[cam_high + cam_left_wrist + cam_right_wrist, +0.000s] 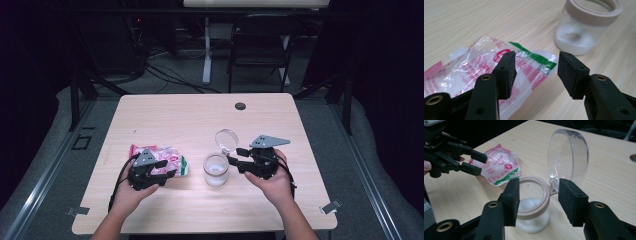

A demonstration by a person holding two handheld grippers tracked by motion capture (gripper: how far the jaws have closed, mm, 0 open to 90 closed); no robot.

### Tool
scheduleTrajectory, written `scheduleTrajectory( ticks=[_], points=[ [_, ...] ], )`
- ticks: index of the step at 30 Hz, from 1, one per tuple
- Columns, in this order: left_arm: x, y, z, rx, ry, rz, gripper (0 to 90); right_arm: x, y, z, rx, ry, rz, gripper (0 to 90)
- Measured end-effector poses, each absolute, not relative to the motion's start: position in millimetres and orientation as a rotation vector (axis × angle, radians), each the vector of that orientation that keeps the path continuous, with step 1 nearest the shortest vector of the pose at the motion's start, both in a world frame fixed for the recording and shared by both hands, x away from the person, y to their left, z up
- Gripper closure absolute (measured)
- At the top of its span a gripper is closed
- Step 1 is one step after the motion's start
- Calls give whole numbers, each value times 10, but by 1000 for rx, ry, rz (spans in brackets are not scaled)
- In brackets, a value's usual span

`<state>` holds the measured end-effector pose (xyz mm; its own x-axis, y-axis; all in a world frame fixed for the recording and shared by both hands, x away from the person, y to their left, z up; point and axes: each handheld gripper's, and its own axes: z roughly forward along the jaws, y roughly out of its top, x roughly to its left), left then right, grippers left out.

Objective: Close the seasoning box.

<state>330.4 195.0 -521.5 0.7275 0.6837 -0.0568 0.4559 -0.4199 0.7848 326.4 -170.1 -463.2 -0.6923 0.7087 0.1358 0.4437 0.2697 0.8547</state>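
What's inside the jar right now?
The open jar holds a low layer of white powder or granules at the bottom, its clear lid flipped up. The frosted wall blurs details; a darker spot shows, unidentifiable.

wooden table (175, 115), black chair (260, 47)

A pale wooden bench (165, 112) carries a plastic bag (172, 161), an open jar (216, 170) and a dark round cap (240, 106).

Bag (486, 67) print too blurred
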Motion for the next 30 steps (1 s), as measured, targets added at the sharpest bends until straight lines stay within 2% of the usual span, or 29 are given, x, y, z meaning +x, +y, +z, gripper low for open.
scheduleTrajectory(
  ticks=[6,14,20,27,30],
  points=[
    [3296,1937,-5225,2104,862,391,432,3256,-1673,-4641,1027,2258,1396,508],
    [3270,1821,-5269,2162,821,390,415,3270,-1671,-4661,1037,2262,1372,480],
    [3235,1669,-5364,2283,781,526,402,3275,-1662,-4683,1047,2263,1365,468],
    [3270,1598,-5503,2350,776,558,403,3280,-1650,-4696,1046,2273,1350,466],
    [3286,1588,-5538,2384,765,626,405,3284,-1653,-4701,1048,2274,1343,464]
  ],
)
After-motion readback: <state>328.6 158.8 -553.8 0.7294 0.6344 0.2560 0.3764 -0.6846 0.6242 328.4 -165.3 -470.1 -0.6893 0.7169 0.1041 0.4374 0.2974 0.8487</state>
